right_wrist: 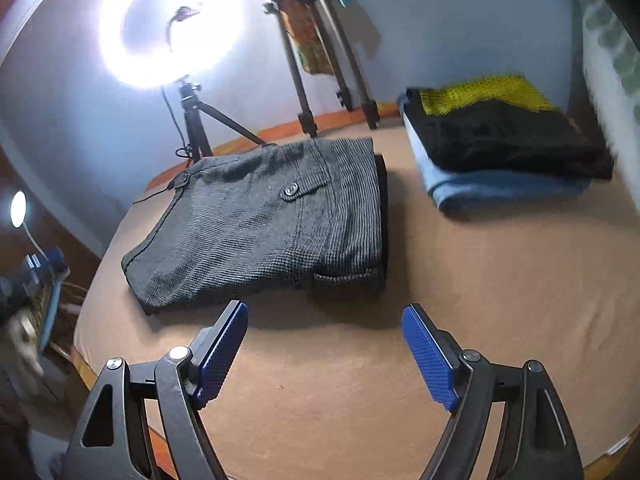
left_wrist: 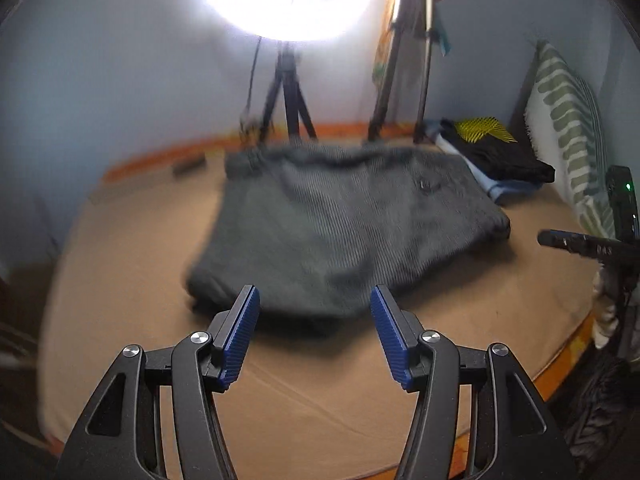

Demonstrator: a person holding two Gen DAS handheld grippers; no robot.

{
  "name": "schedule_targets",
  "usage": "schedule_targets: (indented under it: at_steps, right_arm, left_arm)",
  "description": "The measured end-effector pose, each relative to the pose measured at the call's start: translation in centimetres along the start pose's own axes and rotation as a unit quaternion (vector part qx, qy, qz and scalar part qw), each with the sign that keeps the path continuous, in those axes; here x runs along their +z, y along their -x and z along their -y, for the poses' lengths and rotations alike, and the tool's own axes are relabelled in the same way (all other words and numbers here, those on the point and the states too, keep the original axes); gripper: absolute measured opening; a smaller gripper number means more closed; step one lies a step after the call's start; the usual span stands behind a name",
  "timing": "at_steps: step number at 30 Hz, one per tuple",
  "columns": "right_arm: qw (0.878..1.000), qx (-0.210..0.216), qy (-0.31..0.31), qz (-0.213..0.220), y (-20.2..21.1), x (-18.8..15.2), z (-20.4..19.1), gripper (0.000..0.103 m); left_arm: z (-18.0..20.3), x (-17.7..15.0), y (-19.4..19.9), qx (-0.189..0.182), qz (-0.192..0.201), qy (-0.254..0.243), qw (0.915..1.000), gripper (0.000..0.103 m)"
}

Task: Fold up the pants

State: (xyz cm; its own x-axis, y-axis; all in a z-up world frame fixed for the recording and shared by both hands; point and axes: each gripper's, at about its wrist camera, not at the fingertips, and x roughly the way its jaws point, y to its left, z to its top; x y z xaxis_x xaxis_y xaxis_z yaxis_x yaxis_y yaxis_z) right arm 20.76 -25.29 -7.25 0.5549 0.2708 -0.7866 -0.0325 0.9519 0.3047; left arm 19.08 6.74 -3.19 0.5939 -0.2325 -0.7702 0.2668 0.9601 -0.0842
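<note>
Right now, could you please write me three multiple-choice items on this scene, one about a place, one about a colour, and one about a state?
1. Where does the stack of folded clothes lie relative to the grey pants in the right wrist view?
A. To their right, apart from them
B. On top of them
C. To their left, touching them

2. What colour is the bottom piece in that stack?
A. Red
B. Light blue
C. White

3. How is the right gripper at this moment?
A. Shut on the pants
B. Shut on nothing
C. Open, holding nothing

Answers:
1. A: bare tan bed sheet shows between the stack and the pants.
2. B: a light blue fold lies under the black and yellow garment.
3. C: its blue pads stand apart over the sheet, short of the pants.
</note>
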Motion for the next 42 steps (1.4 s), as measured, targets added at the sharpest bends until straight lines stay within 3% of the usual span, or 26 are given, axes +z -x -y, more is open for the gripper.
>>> schedule_targets:
  at_steps: [6,16,19,23,26,35,40,42]
  right_arm:
    - [0.998,0.026,-0.051,-0.036,-3.5,0.8,1.3,0.082]
    - [0.990,0.074,-0.089,-0.075,-8.7,0.7,1.8,0.081]
    - [0.989,0.086,-0.087,-0.080,-9.5,0.9,1.6,0.081]
    - [0.988,0.091,-0.094,-0.076,-10.0,1.2,1.5,0.081]
    - [0.988,0.092,-0.099,-0.075,-10.1,1.5,1.6,0.081]
    - [0.987,0.093,-0.119,-0.059,-10.6,2.1,1.6,0.085]
    - [0.981,0.109,-0.151,-0.048,-10.6,2.2,2.4,0.085]
    - [0.977,0.116,-0.172,-0.040,-10.7,2.2,2.9,0.084]
  left_arm:
    - [-2.7,-3.0,-4.7,-0.058,-0.025,0.113,0.9916,0.057]
    - [-3.4,-3.7,-7.8,-0.081,-0.015,0.140,0.9868,0.050]
    - [-2.6,-3.4,-8.6,-0.065,-0.014,0.119,0.9907,0.046]
    - [-2.3,-3.5,-9.1,-0.070,-0.011,0.107,0.9917,0.018]
    - [-2.3,-3.8,-9.3,-0.078,-0.016,0.106,0.9912,0.011]
    - [-2.2,-3.9,-6.9,-0.066,-0.038,0.076,0.9942,0.011]
    - [-0.4,-0.9,-4.4,-0.019,-0.002,0.011,0.9998,0.011]
    - [0.7,0.8,-5.0,0.004,0.007,-0.019,0.9998,0.020]
